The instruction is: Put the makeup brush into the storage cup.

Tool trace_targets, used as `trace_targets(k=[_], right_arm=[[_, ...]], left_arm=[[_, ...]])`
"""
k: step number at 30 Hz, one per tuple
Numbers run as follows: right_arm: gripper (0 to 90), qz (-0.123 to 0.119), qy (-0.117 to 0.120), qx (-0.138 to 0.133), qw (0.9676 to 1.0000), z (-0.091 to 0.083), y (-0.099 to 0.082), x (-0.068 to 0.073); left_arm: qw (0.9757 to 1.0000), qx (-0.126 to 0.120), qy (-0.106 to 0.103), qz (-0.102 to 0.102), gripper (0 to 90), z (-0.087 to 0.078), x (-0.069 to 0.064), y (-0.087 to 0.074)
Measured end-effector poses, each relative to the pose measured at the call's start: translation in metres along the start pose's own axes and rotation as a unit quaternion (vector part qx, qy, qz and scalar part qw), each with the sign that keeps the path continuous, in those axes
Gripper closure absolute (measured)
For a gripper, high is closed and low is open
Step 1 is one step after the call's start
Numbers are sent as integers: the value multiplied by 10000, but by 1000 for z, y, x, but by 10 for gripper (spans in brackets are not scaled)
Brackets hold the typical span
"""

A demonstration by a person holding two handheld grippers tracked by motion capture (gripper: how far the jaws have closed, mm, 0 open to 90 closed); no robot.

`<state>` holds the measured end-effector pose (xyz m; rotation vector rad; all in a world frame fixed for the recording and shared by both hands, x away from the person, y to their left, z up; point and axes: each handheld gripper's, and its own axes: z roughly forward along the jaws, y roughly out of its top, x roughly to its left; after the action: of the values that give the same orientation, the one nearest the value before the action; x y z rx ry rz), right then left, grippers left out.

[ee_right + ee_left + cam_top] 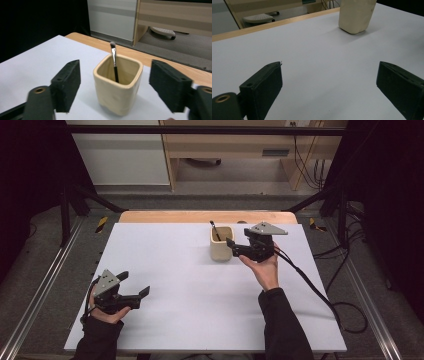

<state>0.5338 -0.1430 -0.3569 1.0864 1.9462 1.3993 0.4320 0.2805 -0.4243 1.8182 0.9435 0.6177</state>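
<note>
— Backing off from the cup (117, 85) now, by the look of it. The right gripper (231, 245) sits just beside it with its jaws spread wide and nothing between the pads; the brush (114, 62) stands inside the cup, leaning against the far wall with its tip above the rim.

— So the brush is in. What would you watch for?

— Pulling straight away, I'd say. In the right gripper view the cup sits in line between the two black jaws, so a sideways swing could clip its wall and tip it. The cup looks light, and the brush tip pokes up high enough to catch.

— And the other hand?

— The left gripper (135, 292) rests low at the near left corner of the bench (165, 270), well apart from the cup. Its jaws stand wide too, with bare white surface between them in the left gripper view.

— Anything in the way?

— Hardly. The white sheet is bare around the cup. The right gripper's cable (310, 285) trails back across the bench and off its right edge; I'd keep that from dragging. Beyond the wooden far edge there's floor, a cabinet and a few loose wires, all out of reach.
</note>
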Motion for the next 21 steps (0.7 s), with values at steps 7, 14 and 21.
trace_targets(k=[7, 14, 21], right_arm=[[152, -94, 51, 37, 9999, -22, -11, 4], [109, -134, 84, 76, 9998, -41, -27, 2], [86, -78, 54, -37, 9999, -61, -39, 1]], left_arm=[[10000, 1, -2, 5, 61, 0, -1, 0], [10000, 15, -4, -6, 61, 0, -1, 0], [10000, 17, -11, -13, 60, 1, -1, 0]])
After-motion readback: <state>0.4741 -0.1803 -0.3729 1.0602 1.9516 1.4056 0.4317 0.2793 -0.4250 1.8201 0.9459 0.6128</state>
